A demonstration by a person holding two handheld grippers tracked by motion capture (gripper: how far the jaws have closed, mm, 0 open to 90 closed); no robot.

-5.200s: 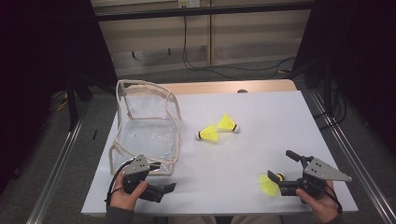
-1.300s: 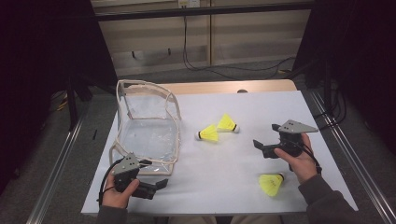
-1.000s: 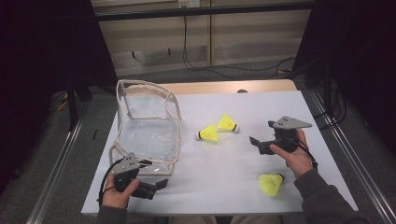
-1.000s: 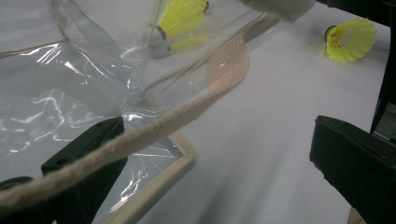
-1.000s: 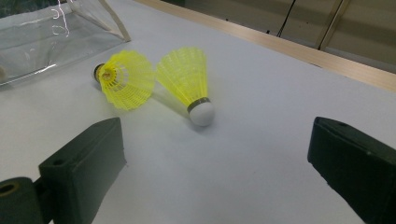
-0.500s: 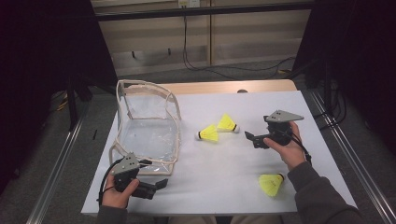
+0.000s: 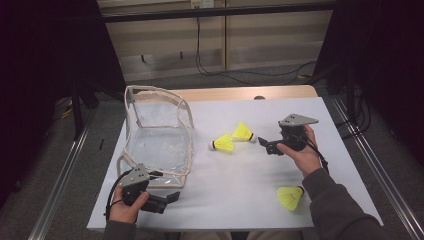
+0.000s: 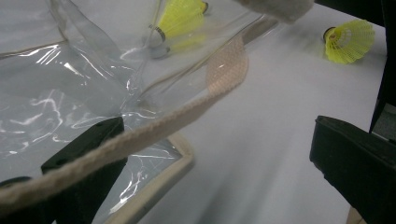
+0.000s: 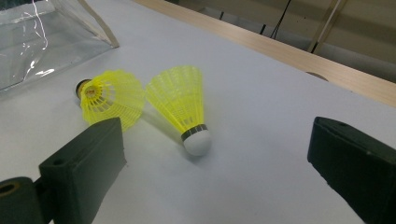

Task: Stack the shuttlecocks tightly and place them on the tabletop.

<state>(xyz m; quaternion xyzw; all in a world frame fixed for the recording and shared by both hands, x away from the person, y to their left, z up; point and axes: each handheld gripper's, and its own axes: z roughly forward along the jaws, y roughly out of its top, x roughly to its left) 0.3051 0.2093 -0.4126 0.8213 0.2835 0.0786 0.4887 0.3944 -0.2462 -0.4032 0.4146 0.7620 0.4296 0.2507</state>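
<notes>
Left gripper [image 7: 167, 199] low at the counter's [image 7: 240, 195] near edge, jaws spread around the clear pouch's [image 7: 160, 145] trimmed rim. Mid-counter lie two yellow shuttlecocks [image 7: 233, 138]. Right gripper [image 7: 264, 145] held just beside them, jaws spread, pointing left; third shuttlecock [image 7: 290, 197] by the right sleeve.

R hand-held gripper [image 7: 265, 145] near 2 shuttlecocks [image 7: 223, 143]

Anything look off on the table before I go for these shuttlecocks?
Nothing damaged or spilled. One yellow shuttlecock lies apart near the front edge, beside the right forearm, away from the pair in front of the open right gripper. The clear bag sags, its trim draped across the left gripper's jaw.
</notes>
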